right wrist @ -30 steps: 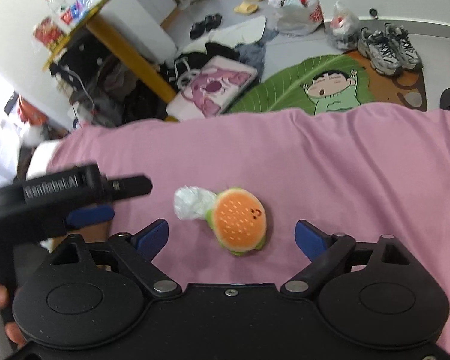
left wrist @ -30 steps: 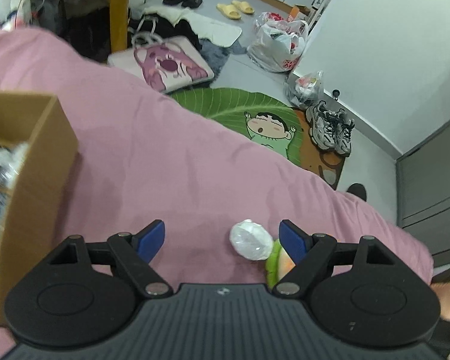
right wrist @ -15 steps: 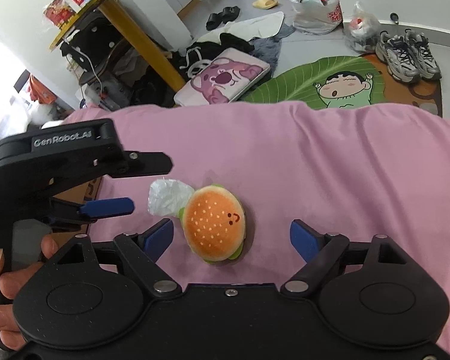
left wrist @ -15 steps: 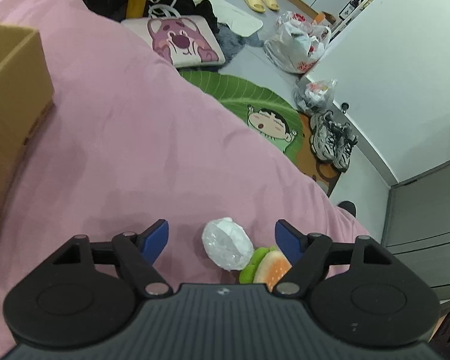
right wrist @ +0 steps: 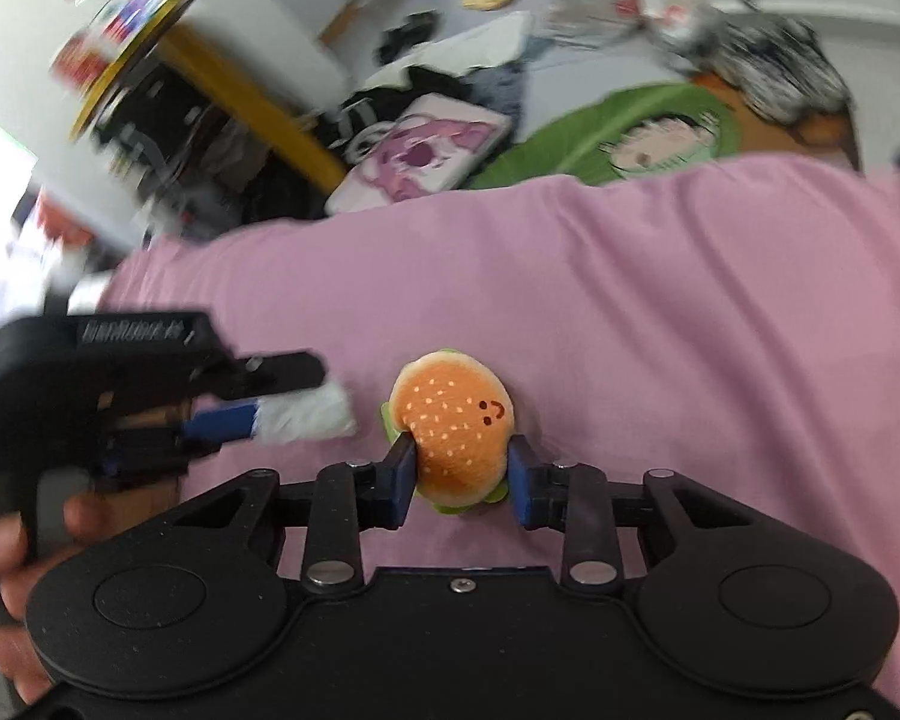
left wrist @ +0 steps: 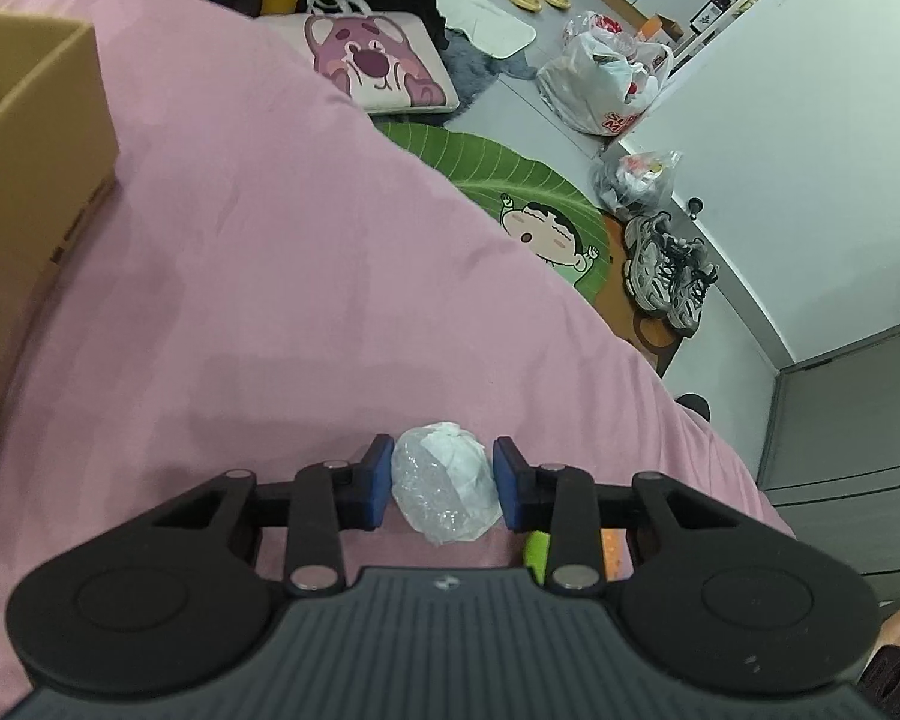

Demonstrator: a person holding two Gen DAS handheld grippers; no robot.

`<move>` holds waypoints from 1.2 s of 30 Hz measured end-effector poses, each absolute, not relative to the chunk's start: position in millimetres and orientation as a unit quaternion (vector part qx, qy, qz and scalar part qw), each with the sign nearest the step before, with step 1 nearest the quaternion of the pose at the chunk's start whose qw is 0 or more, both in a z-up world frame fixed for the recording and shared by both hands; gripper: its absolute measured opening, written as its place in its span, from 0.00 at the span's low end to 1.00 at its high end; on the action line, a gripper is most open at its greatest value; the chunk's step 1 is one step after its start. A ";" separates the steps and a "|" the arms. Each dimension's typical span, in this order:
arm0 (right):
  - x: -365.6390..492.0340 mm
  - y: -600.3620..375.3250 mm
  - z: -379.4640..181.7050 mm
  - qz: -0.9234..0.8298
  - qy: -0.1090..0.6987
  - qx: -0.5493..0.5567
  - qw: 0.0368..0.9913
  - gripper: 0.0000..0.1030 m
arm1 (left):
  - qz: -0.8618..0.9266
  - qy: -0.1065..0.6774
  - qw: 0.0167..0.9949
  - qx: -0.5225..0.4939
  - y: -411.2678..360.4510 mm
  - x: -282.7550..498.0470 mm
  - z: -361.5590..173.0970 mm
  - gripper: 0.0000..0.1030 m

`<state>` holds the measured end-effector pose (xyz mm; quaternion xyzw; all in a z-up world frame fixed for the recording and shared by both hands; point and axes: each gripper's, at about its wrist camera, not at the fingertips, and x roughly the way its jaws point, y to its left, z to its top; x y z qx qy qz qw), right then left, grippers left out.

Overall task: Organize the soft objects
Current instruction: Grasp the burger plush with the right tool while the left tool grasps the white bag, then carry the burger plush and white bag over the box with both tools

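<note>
Pinching crinkly wrapped ball (left wrist: pixel 447 491) and plush burger (right wrist: pixel 455 429).

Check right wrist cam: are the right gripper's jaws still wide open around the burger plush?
No, the right gripper has its jaws closed against both sides of the burger plush.

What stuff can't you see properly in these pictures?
- Cardboard box, left wrist view: cut off by the left edge, so its inside is hidden.
- White wrapped ball: smeared by motion blur in the right wrist view.
- Burger plush: in the left wrist view, mostly hidden behind the left gripper.
- Desk items, right wrist view: too blurred.
</note>
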<state>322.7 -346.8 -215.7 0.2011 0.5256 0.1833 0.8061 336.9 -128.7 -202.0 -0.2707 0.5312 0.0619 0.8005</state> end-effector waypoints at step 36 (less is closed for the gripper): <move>237.2 -274.3 -144.0 0.178 0.433 0.251 0.847 0.30 | 0.005 0.462 0.870 -0.171 4.8 262.1 -69.0 0.33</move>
